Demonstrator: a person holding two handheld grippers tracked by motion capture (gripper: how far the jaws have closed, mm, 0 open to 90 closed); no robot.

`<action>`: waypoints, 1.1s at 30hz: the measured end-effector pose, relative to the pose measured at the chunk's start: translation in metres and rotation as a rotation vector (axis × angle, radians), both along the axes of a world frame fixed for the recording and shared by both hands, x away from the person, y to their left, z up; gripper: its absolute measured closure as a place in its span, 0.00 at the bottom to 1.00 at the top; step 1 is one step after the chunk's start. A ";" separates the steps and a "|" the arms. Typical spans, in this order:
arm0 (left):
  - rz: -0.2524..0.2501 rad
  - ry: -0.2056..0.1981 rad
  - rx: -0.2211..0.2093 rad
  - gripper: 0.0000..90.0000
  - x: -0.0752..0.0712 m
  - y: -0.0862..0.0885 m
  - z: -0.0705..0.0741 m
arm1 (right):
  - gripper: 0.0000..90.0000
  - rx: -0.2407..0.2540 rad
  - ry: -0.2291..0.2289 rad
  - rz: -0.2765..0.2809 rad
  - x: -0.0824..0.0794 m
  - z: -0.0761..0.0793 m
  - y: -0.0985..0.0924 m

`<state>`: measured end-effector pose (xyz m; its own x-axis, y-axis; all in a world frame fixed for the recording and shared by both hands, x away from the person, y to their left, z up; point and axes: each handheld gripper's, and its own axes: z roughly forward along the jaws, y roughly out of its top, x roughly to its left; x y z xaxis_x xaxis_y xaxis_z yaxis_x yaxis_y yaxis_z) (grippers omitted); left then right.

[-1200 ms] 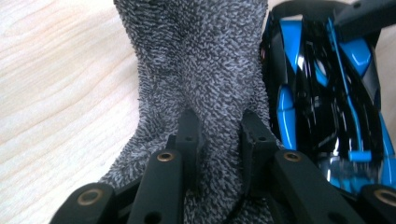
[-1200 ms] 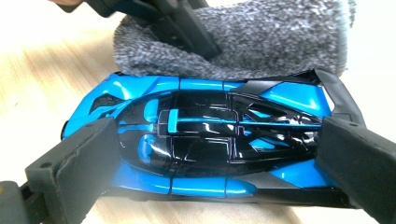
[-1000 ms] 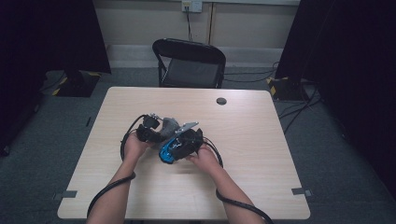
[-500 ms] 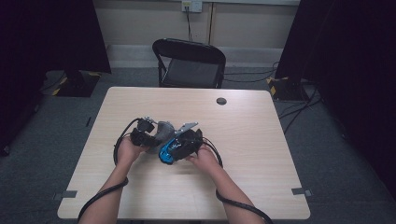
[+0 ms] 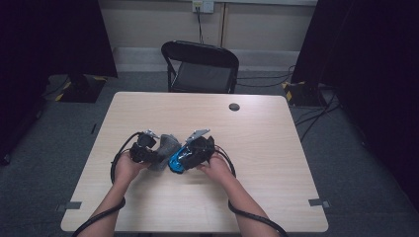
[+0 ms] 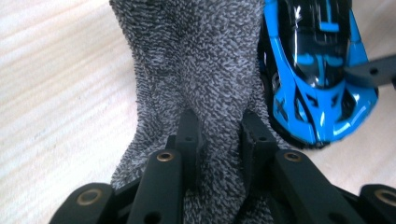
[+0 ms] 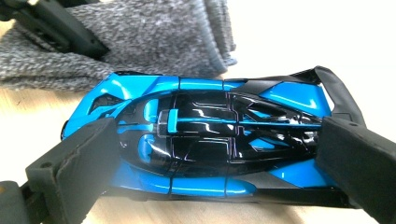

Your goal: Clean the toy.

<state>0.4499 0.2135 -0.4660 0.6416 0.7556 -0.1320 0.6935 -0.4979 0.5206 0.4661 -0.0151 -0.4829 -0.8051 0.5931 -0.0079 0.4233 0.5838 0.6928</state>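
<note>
The left gripper (image 6: 218, 135) pinches a grey knitted cloth (image 6: 201, 60) on the pale wooden surface (image 5: 267, 138). The right gripper (image 7: 205, 154) clamps a glossy blue and black toy car (image 7: 205, 135) end to end, touching the cloth.

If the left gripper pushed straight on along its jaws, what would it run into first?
More of the grey sock: the left gripper is already shut on it, and the cloth stretches ahead of the jaws. The blue toy car, held by the right gripper, lies just right of that line, so probably missed.

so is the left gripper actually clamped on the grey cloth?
Touching. In the left gripper view the left gripper has both jaws pinched into the grey cloth, which bunches between them, beside the blue toy car.
</note>
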 end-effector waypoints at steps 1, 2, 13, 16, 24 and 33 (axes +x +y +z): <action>0.004 0.000 -0.002 0.80 -0.002 0.001 0.000 | 0.00 -0.001 0.000 0.000 0.000 0.000 0.000; 0.006 0.004 -0.003 0.80 -0.003 0.001 0.000 | 0.00 -0.001 0.000 0.000 0.000 0.000 0.000; -0.005 -0.008 -0.005 0.80 -0.021 0.007 0.001 | 0.00 -0.005 0.004 -0.001 0.000 0.001 0.001; -0.006 -0.007 -0.009 0.80 -0.026 0.011 0.000 | 0.00 -0.005 0.005 -0.002 0.000 0.001 0.001; -0.011 -0.011 0.002 0.79 -0.043 0.020 0.003 | 0.00 -0.006 0.004 -0.002 0.000 0.001 0.001; -0.004 -0.020 -0.021 0.79 -0.058 0.035 0.009 | 0.00 -0.012 0.010 -0.008 0.000 0.001 0.002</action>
<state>0.3921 0.2487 -0.4573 0.6471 0.7505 -0.1344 0.6809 -0.4895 0.5449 0.4658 -0.0131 -0.4814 -0.8002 0.5997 -0.0070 0.4352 0.5886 0.6813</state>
